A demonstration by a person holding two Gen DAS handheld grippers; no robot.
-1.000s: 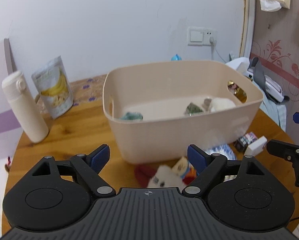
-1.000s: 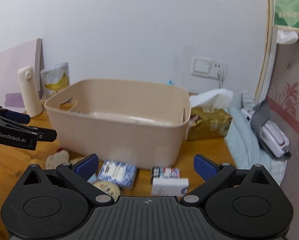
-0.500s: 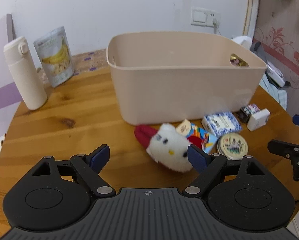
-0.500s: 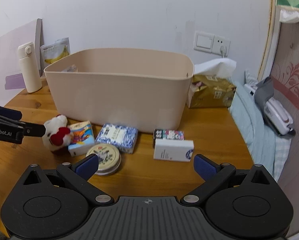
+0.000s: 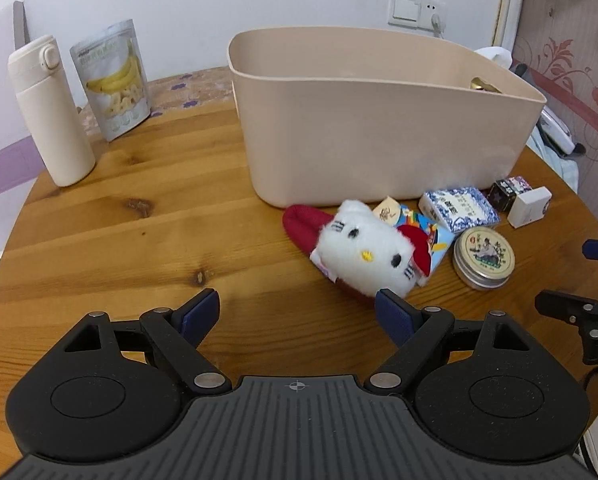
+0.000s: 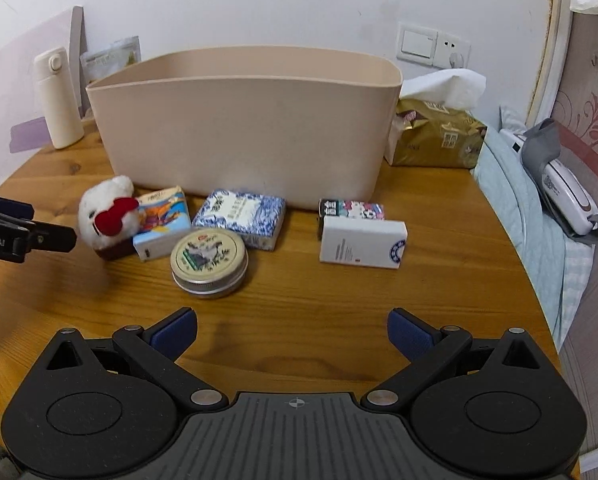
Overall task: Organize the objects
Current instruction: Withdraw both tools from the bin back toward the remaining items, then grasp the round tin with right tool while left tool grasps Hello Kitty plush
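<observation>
Both claws had dropped and pulled back from the bin (image 5: 379, 120) since a second earlier, so its inside no longer showed. The left claw (image 5: 299, 312) hung released and empty over the tabletop (image 5: 139, 240), its right pad just beside the plush toy (image 5: 363, 252). The right claw (image 6: 293, 330) was likewise spread and empty, near the round tin (image 6: 209, 260). To pick the toy cleanly, the left claw probably needed to shift right, centre on the white head, and close gently so the colourful box (image 5: 427, 236) under it stayed put.
</observation>
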